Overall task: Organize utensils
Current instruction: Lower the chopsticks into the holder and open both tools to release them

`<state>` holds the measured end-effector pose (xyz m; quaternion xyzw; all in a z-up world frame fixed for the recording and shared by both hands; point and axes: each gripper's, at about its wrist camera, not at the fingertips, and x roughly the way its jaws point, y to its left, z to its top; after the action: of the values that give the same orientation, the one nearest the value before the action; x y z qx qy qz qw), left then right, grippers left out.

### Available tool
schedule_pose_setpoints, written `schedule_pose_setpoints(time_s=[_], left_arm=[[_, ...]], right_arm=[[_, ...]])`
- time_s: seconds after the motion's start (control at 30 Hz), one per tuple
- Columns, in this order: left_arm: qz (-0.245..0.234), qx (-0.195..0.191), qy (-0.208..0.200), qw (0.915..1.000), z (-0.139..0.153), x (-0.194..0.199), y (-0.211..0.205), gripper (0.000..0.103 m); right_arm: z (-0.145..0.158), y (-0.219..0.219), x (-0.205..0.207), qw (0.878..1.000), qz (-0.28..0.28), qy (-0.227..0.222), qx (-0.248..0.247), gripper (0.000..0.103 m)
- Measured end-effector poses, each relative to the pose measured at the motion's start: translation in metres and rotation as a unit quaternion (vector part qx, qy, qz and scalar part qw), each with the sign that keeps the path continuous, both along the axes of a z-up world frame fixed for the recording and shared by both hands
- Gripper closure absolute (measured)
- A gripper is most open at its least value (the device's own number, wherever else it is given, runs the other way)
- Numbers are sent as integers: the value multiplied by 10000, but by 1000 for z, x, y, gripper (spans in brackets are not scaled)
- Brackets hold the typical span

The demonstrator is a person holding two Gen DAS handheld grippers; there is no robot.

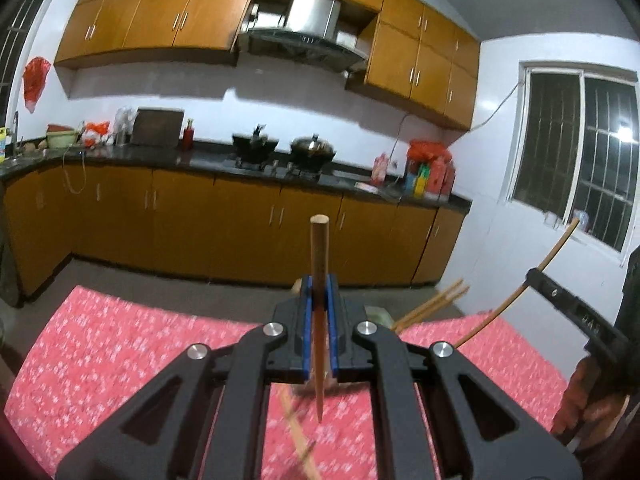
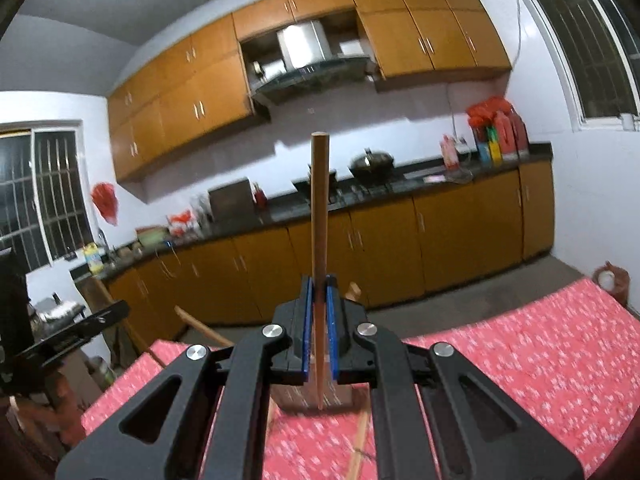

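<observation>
In the left wrist view my left gripper (image 1: 319,294) is shut on a wooden chopstick (image 1: 319,252) that stands upright between the blue pads, blunt end up, tip just above the red floral tablecloth (image 1: 120,344). My right gripper (image 2: 319,292) is shut on a second upright chopstick (image 2: 319,200). The left wrist view also shows the right gripper (image 1: 536,276) at the right edge with its thin chopstick (image 1: 492,316) slanting across it. A brown box (image 2: 344,398) sits under the right jaws.
Loose chopsticks lie blurred on the cloth (image 1: 300,444) (image 2: 360,436), and a few more (image 1: 432,304) poke up behind the left gripper. A person's hand (image 1: 588,400) holds the right gripper. Orange kitchen cabinets (image 1: 240,224) and a counter with woks (image 1: 312,148) line the far wall.
</observation>
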<state>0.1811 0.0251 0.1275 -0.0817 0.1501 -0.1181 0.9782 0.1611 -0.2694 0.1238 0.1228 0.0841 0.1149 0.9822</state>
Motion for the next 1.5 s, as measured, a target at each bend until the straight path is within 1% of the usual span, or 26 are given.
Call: schedule_pose_setpoints(time_s=[0.13, 0.2, 0.3, 0.4, 0.63, 0.83, 0.93, 1.0, 1.07, 1.13, 1.17, 1.33, 1.4, 1.5], left_arm=[[106, -101, -371, 9992, 25, 16, -16, 95], [179, -126, -519, 9984, 33, 24, -21, 95], [352, -197, -731, 9965, 40, 36, -27, 95], [528, -214, -851, 9947, 39, 49, -33, 95], [705, -145, -778, 9944, 12, 72, -45, 95], [596, -137, -546, 9966, -10, 84, -50, 95], [500, -124, -371, 9980, -18, 88, -50, 95], [493, -131, -322, 9982, -20, 88, -49, 94], [492, -122, -306, 9982, -21, 86, -48, 92], [514, -147, -308, 9981, -19, 83, -46, 88], [524, -160, -322, 9980, -18, 81, -45, 84], [557, -257, -428, 9972, -8, 63, -35, 80], [586, -301, -504, 9966, -4, 53, -29, 76], [667, -359, -581, 9954, 1, 34, -17, 75]], right_arm=[[8, 10, 12, 9996, -66, -262, -23, 96], [10, 15, 20, 9993, -116, -353, -34, 96], [5, 16, 32, 9992, -164, -368, 9, 96], [-3, 19, 49, 9995, -201, -251, 42, 96], [-25, 30, 71, 9998, -176, 30, -115, 96], [-37, 37, 80, 9994, -79, 272, -204, 96], [-42, 39, 83, 9989, 7, 410, -215, 95], [-42, 40, 81, 9987, 53, 438, -235, 95], [-40, 41, 78, 9987, 74, 437, -266, 90], [-36, 40, 73, 9989, 47, 395, -252, 68], [-35, 40, 71, 9990, 37, 369, -250, 65], [-20, 35, 55, 9995, 6, 210, -224, 65], [-14, 29, 43, 9997, -50, 127, -222, 65], [-10, 17, 27, 9995, -195, 128, -195, 64]])
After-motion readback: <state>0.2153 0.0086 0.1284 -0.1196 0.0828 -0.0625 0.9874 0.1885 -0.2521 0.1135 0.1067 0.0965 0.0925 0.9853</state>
